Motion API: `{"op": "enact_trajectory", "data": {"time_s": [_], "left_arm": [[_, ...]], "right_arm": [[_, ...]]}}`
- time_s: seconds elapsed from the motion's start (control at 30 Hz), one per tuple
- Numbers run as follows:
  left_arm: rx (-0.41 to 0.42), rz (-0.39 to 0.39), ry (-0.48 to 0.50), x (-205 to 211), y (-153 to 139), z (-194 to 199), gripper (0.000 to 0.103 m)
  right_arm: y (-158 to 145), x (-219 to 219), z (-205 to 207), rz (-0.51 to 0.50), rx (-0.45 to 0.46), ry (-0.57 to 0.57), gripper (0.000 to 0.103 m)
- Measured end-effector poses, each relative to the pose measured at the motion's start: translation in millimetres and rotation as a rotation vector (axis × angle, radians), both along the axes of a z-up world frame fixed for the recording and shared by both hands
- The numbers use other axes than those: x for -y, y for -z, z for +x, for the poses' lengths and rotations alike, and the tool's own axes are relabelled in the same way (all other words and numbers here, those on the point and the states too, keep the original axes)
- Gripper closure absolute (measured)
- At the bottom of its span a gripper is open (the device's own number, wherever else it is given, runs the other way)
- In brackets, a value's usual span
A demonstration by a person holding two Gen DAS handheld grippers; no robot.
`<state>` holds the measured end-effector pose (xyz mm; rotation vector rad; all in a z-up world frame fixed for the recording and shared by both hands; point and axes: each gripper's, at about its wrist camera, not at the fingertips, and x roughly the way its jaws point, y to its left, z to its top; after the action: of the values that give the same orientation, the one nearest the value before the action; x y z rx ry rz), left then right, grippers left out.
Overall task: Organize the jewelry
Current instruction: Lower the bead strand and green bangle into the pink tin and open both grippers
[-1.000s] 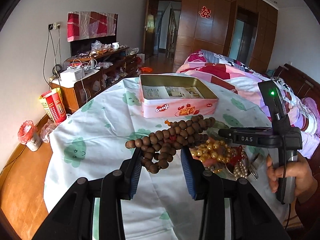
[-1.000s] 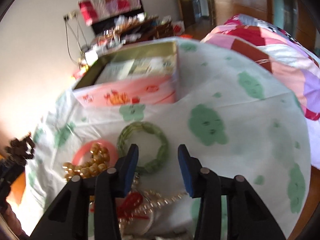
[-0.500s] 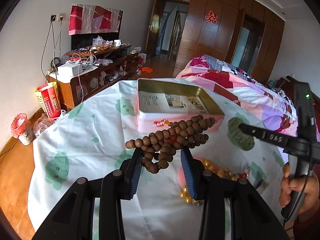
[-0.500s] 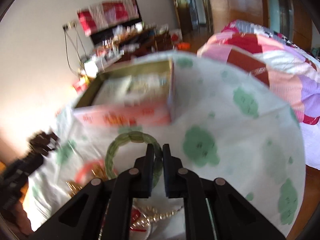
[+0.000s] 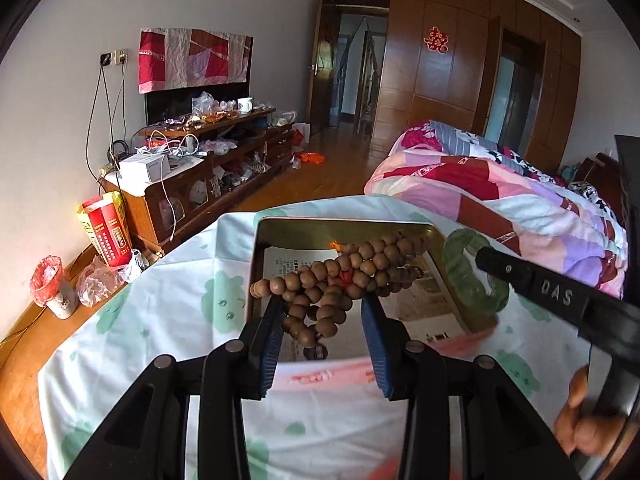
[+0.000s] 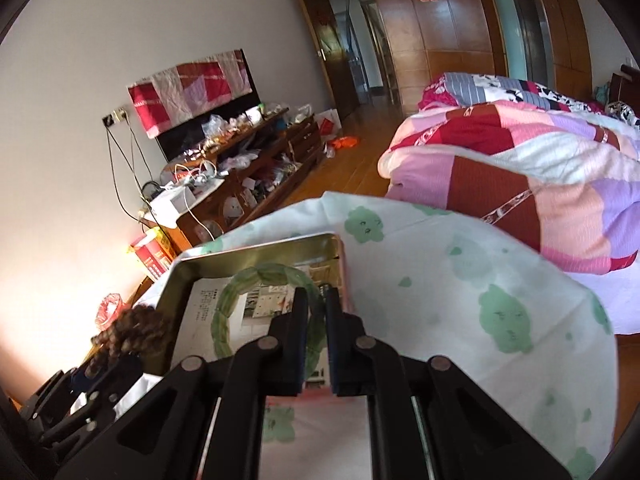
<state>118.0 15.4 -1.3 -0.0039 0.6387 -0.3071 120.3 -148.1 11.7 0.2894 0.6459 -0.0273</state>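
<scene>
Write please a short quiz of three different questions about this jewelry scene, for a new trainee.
1. True or false: the right gripper is shut on the green bangle.
2. Which gripper carries the brown bead string? A) left B) right
3. Fill in: both pieces hang over the open ___.

Key: 1 true. 2 A, the left gripper. 3 tin.

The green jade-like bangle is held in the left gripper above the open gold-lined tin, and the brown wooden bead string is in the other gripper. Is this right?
Not quite: the grippers are swapped. The right wrist view shows the right gripper shut on the green jade-like bangle above the open gold-lined tin; the left gripper holds the brown wooden bead string.
</scene>
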Motion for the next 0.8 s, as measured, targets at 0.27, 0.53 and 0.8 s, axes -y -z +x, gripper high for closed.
{"op": "enact_trajectory", "data": {"time_s": [0.27, 0.53, 0.8], "left_arm": [[-0.059, 0.038, -0.044, 11, 21, 28, 0.063], [-0.083, 0.07, -0.057, 18, 28, 31, 0.063], [-0.091, 0.084, -0.061, 22, 28, 35, 0.062]], "right_arm": [[18, -10, 21, -0.051, -0.03, -0.004, 0.092], [28, -11, 24, -0.058, -0.053, -0.012, 0.092], [33, -7, 24, -0.002, -0.05, -0.026, 0.084]]}}
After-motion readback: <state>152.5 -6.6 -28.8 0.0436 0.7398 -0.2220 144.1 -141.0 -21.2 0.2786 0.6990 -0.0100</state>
